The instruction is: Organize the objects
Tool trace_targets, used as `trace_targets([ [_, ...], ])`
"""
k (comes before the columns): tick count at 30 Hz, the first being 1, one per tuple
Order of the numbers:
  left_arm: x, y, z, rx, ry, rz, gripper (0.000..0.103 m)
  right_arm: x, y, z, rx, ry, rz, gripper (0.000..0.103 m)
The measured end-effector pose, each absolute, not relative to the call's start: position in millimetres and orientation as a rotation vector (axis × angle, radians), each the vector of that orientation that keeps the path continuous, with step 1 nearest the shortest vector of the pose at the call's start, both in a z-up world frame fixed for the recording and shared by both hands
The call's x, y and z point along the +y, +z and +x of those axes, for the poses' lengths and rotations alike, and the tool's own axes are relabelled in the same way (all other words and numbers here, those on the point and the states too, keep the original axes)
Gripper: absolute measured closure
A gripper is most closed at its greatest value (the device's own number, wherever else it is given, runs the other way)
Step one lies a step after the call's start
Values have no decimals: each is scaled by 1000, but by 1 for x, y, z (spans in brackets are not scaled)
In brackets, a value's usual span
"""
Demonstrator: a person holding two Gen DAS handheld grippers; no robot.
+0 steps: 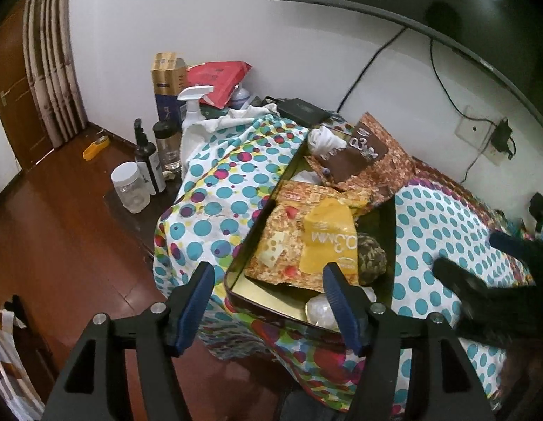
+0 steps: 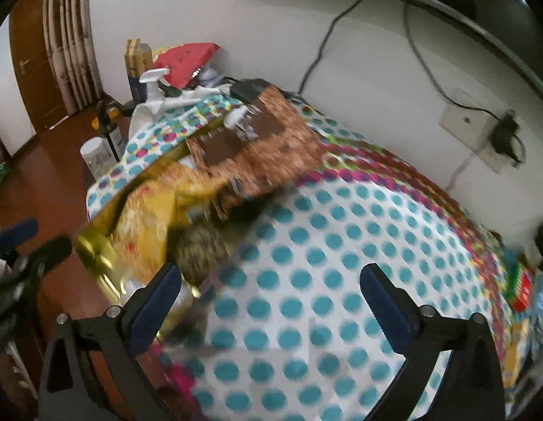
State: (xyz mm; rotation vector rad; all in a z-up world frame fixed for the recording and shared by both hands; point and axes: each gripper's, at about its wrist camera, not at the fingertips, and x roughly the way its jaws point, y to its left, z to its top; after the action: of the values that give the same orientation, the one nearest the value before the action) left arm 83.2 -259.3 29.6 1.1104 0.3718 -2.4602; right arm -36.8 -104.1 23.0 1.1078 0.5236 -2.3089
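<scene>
A gold metal tin (image 1: pixel 267 301) lies on the polka-dot cloth (image 1: pixel 443 224). It holds a yellow snack packet (image 1: pixel 327 242), a brown snack packet (image 1: pixel 369 161), a braided brown ball (image 1: pixel 371 254), a white crumpled item (image 1: pixel 324 140) and a clear wrapped piece (image 1: pixel 320 310). My left gripper (image 1: pixel 269 280) is open and empty just above the tin's near end. My right gripper (image 2: pixel 271 287) is open and empty over the cloth, right of the tin (image 2: pixel 96 256); that view is blurred. The right gripper also shows in the left wrist view (image 1: pixel 481 266).
A low dark side table (image 1: pixel 131 210) holds a clear jar (image 1: pixel 130 186), a black pump bottle (image 1: pixel 148 161), a dark-lidded bottle (image 1: pixel 168 147) and a white spray bottle (image 1: pixel 194 112). A blue box (image 1: pixel 168 84) and red packet (image 1: pixel 218 80) stand behind. Small boxes (image 2: pixel 520 287) lie at the cloth's right edge.
</scene>
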Motion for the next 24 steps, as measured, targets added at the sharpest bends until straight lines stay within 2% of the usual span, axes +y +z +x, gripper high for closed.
trace_targets([
  [6, -239, 26, 65, 307, -2479, 1185, 37, -75, 20, -15, 566, -2276, 1216, 0],
  [12, -222, 24, 56, 226, -2463, 1235, 37, -70, 17, -6, 530, -2241, 1277, 0],
  [24, -213, 24, 46, 225, -2469, 1313, 37, -81, 11, 6, 557, -2158, 1312, 0],
])
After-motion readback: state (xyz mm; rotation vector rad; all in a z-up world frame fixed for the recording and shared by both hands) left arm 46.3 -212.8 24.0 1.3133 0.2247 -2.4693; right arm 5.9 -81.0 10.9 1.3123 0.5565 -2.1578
